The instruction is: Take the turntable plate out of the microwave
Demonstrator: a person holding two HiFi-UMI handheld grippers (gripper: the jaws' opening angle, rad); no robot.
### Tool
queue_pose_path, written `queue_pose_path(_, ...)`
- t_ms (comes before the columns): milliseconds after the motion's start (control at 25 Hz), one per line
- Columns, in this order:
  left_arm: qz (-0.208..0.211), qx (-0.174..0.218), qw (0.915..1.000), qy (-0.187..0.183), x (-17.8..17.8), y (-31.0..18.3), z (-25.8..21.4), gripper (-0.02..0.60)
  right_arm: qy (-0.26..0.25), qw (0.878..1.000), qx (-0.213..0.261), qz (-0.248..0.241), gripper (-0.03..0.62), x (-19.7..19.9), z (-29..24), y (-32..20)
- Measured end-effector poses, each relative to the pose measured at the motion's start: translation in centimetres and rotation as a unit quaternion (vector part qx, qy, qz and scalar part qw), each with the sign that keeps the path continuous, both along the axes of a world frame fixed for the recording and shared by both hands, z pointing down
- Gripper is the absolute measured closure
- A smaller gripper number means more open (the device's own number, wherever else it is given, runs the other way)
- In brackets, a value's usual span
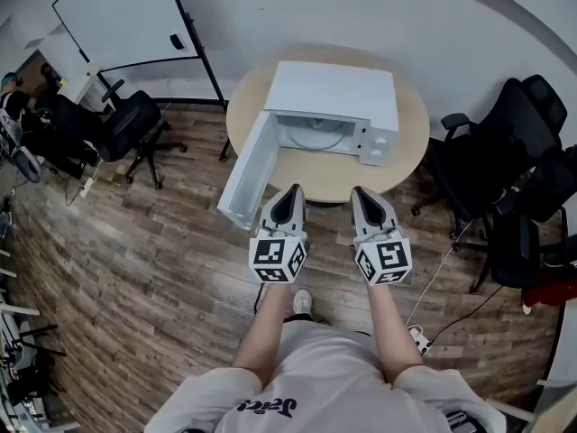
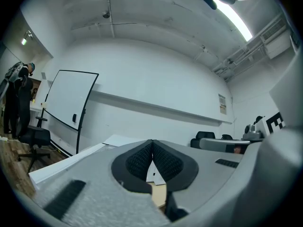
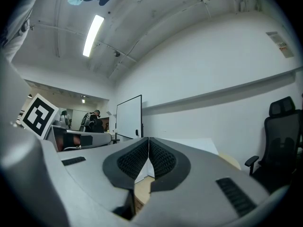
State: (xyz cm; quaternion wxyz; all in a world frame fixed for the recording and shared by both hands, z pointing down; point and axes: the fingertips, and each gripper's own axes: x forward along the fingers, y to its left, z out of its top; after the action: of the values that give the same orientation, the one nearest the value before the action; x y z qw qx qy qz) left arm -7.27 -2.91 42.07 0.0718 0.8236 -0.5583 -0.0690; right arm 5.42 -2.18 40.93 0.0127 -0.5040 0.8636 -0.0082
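Holding left tool, right tool clenched, empty. We risk plate ahead in microwave slipping from rim pinch; left tool clipping open door.

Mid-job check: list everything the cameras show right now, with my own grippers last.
microwave: one, white, on the table, door open at its left
turntable plate: one, clear, inside the microwave
table: one, light wood, round
whiteboard: one, white, black frame, far left
office chairs: several, black, left and right of the table
left gripper: one, grey, jaws shut, empty
right gripper: one, grey, jaws shut, empty
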Motion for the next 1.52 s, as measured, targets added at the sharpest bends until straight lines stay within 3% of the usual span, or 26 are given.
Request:
queue_pose_path(400, 0.045, -0.009, 0.9989, 0.014, -2.5, -5.3, 0.7, 0.566, 0.004, 1.000, -0.005, 0.013, 0.576, -4.8, 1.2, -5.1)
queue_pose_path(760, 0.075, -0.035, 0.9964, 0.014, -1.0, -10.6, 2.5, 0.566, 0.014, 0.999, -0.026, 0.022, 0.576, -4.9, 3.0, -10.4)
queue_pose_path(1000, 0.081, -0.040, 0.9958, -0.011, -0.1, -15.9, 3.8, 0.565, 0.016, 0.999, -0.040, 0.029, 0.574, -4.2, 4.5, -16.2)
queue_pose_path(1240, 0.064, -0.065, 0.9955, -0.026, 0.3, -21.3, 6.4, 0.565, 0.030, 0.998, -0.057, 0.016, 0.574, -4.3, 6.2, -21.3)
queue_pose_path(1520, 0.069, -0.129, 0.9893, 0.008, 0.9, -24.5, 11.2, 0.565, 0.037, 0.995, -0.096, 0.017, 0.574, -3.7, 9.7, -24.6)
